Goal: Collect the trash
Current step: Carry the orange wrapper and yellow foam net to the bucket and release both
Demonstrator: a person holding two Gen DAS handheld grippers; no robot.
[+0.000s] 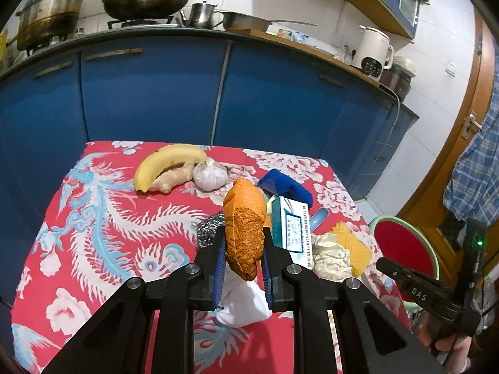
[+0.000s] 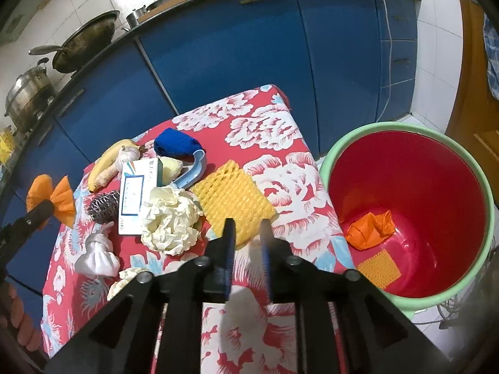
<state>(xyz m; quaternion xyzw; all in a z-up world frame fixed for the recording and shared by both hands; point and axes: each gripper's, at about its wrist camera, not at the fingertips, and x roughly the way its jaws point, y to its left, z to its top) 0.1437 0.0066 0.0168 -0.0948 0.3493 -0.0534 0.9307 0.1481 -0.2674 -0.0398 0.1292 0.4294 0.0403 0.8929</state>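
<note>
The orange bag (image 1: 244,233) covers part of the steel scrubber (image 1: 209,232) and the white box (image 1: 293,233). The print on that box is too small to read. The right tool's (image 2: 248,243) fingertips are motion-blurred. The desk (image 1: 103,205) is cut off below.

"DAS" in pale capitals shows on the black body of the right tool (image 1: 418,291), seen at the lower right of the left wrist view. That is the one clear word. The white and blue box (image 1: 293,233) lying on the table (image 1: 93,218) carries lines of printed characters on its label, too small and blurred to read from either view; from the right wrist view the same box (image 2: 134,199) shows only faint marks. The cream kettle (image 1: 372,51) has a dark panel with small buttons, nothing legible.
</note>
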